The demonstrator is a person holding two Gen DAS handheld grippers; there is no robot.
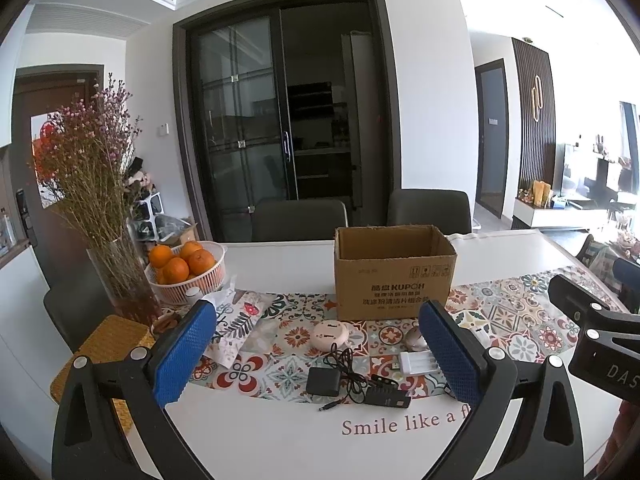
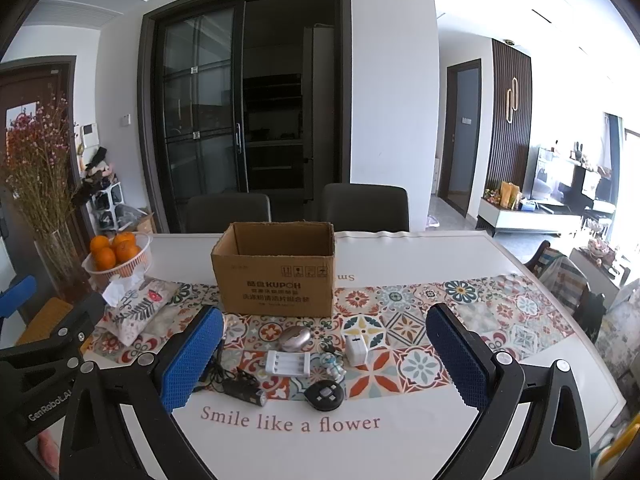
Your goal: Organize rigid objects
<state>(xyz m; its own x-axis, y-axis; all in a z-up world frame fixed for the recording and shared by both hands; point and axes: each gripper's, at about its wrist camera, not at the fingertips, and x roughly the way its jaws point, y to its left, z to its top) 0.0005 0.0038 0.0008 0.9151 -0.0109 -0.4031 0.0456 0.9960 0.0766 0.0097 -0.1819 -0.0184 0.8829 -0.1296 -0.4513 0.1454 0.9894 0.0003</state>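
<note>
1 cardboard box [image 2: 276, 276], 1 batt charger [image 2: 288, 363], 1 mouse [image 2: 295, 338], 2 blk adapters [image 1: 323, 382], 1 fruit basket [image 1: 188, 280]

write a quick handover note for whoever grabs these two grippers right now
Left gripper: open, holding nothing, above the near table edge.
Right gripper: open, holding nothing, beside it.
Cardboard box: upright, top open, on the patterned runner; its inside is not visible.
Still out, in front of the box: pink round device, black adapter with cable, white battery charger, silver mouse, white plug, black round gadget.
Done: nothing visibly packed.
Left: probably move each item into the box.
</note>
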